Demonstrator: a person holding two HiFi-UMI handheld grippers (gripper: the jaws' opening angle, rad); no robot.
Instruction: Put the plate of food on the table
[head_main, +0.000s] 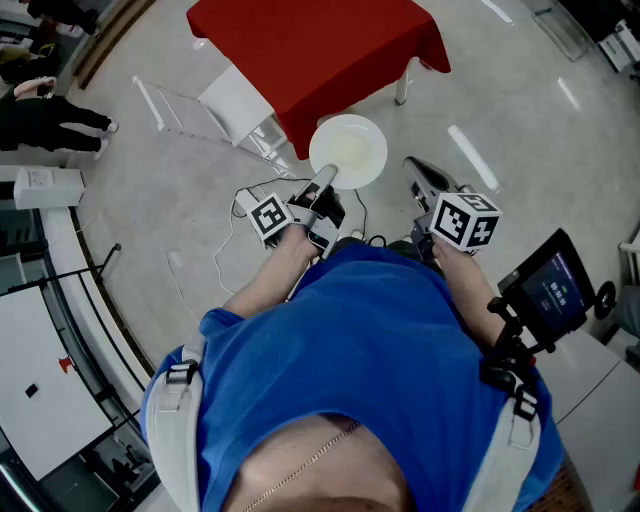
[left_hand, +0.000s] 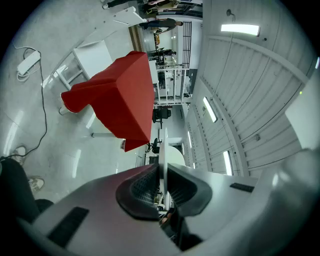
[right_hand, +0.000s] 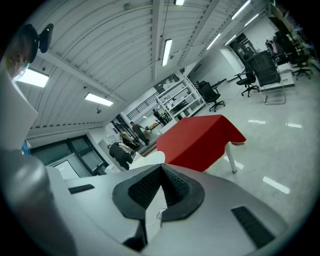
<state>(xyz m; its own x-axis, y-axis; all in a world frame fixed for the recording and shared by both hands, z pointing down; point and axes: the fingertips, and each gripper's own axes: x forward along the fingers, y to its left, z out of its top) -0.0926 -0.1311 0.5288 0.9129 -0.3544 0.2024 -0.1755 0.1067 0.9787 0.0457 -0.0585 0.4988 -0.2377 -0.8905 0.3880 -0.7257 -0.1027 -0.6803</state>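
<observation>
Over the floor, just short of the table: white round plate, carried in the air and gripped at its near rim only. I cannot make out what food lies on it.
Left gripper: jaws clamped on the plate's rim. In the left gripper view the plate stands edge-on between the ribbed pads.
Right gripper: jaws together at the tips with nothing between them. It hangs beside the plate and does not touch it.
Table under the red cloth: straight ahead, its near edge close to the plate's far rim. What shows of the top is bare.
White chair: beside the table's left side, out of the way.
Step in hand: I judge it as bringing the plate over the table.
How to do it well: keep the plate level, because a grip on one side lets the far side dip. Pass fully over the hanging cloth edge before lowering. Open the left jaws only when the bottom rests flat.
</observation>
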